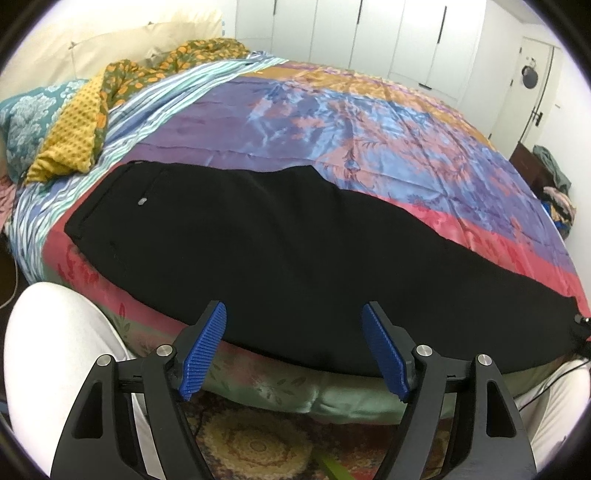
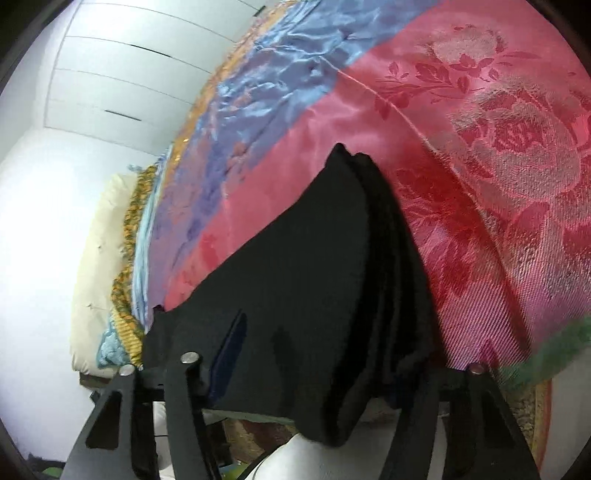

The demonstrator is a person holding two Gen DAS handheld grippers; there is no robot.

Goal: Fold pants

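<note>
Black pants (image 1: 280, 254) lie lengthwise along the near edge of the bed, waistband at the left, leg ends at the far right. My left gripper (image 1: 293, 332) is open and empty, its blue fingertips (image 1: 207, 343) hovering over the pants' near edge at mid-length. In the right wrist view the leg ends of the pants (image 2: 314, 280) fill the space between the fingers. My right gripper (image 2: 314, 369) has the layered black cloth draped over it; its pads are hidden, so I cannot tell whether it is shut.
The bed has a shiny multicoloured cover (image 1: 369, 122) with a pink band (image 2: 480, 166). Pillows and a yellow-green cloth (image 1: 77, 122) lie at the far left. White wardrobes (image 1: 369, 33) stand behind. A patterned rug (image 1: 255, 443) is below. My white-clad legs (image 1: 51, 350) stand beside the bed.
</note>
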